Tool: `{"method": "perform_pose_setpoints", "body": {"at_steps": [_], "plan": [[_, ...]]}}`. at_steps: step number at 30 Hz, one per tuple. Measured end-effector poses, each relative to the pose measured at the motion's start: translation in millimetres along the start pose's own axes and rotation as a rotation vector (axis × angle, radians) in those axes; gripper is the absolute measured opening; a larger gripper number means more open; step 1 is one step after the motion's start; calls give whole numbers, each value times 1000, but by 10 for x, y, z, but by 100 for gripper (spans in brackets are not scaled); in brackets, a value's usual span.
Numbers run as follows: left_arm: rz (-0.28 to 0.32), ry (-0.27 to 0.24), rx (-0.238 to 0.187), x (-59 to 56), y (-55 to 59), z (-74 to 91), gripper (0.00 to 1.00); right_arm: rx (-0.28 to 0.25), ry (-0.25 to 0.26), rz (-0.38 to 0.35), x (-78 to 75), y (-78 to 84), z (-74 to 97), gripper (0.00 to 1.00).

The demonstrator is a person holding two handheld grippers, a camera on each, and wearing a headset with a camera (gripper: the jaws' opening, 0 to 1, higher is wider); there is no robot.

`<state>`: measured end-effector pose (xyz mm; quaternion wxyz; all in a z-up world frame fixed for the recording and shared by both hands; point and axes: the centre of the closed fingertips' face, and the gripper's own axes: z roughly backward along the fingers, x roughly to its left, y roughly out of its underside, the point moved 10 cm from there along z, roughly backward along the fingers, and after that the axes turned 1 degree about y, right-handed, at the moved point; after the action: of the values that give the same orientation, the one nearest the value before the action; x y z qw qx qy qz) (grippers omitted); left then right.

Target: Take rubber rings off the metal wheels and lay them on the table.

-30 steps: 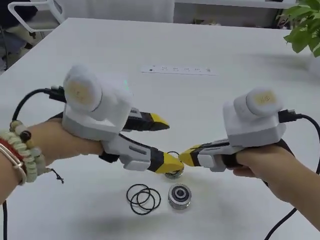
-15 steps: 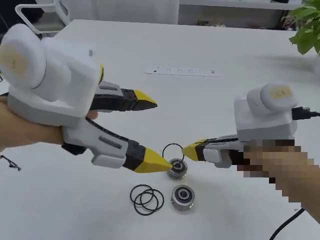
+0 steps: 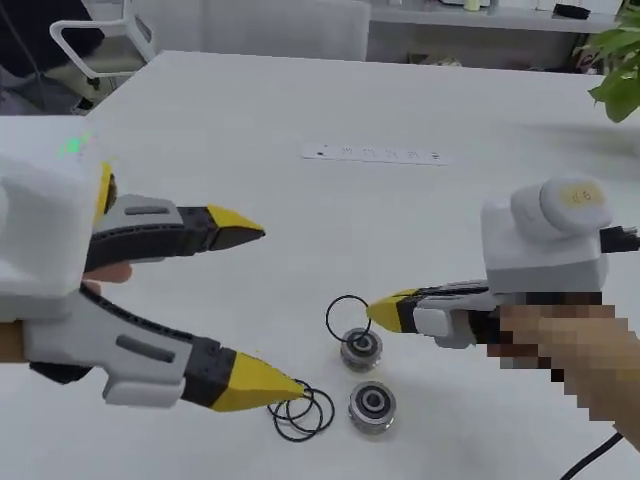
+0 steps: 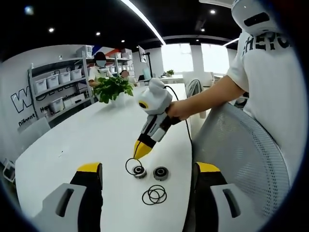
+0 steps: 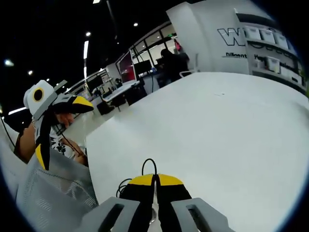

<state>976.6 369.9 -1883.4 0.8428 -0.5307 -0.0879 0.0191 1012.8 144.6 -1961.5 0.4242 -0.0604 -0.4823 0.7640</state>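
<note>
Since the earlier frame, the left tongs point(image 3: 257, 311) had drawn back from the far metal wheel point(image 3: 360, 347). Their lower tip, previously against that wheel, now appeared over the loose rubber rings point(image 3: 300, 408) lying on the tabletop point(image 3: 300, 110). The left tongs stood wide apart and held nothing. The right tongs point(image 3: 385, 312) were together, clamped on the held rubber ring point(image 3: 347, 318), as before. That ring stood upright as a loop, with its lower edge at the top of the far metal wheel. I could not tell whether it was fully clear of the wheel. The near metal wheel point(image 3: 372, 405) sat on the tabletop just beside the loose rubber rings, which overlapped one another. The left gripper view confirmed this layout: ring at the yellow tips, two wheels side by side, loose rings nearer the camera. A white power strip point(image 3: 375, 154) lay well beyond the work area.
</note>
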Motion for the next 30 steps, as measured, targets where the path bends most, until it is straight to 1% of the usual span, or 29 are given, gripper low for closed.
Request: {"method": "perform_pose_setpoints", "body": {"at_steps": [3, 7, 11, 15, 18, 21, 28, 30], "plan": [[13, -29, 4, -34, 42, 66, 77, 0, -13, 4, 16, -6, -7, 0], [51, -76, -22, -52, 92, 196, 77, 5, -29, 11, 47, -7, -17, 0], [69, -107, -14, -88, 155, 329, 78, 4, -37, 17, 80, -12, -23, 0], [94, -141, -15, -122, 221, 427, 79, 7, -49, 21, 96, -12, -31, 0], [117, -167, -12, -154, 268, 445, 80, 9, -58, 23, 111, -11, -37, 0], [119, -169, 3, -236, 319, 436, 80, 12, -64, 26, 123, -10, -42, 0], [147, -185, 33, -340, 410, 450, 80, 29, -88, 31, 162, 8, -68, 0], [155, -193, 33, -364, 430, 463, 81, 34, -94, 34, 175, 13, -77, 0]]}}
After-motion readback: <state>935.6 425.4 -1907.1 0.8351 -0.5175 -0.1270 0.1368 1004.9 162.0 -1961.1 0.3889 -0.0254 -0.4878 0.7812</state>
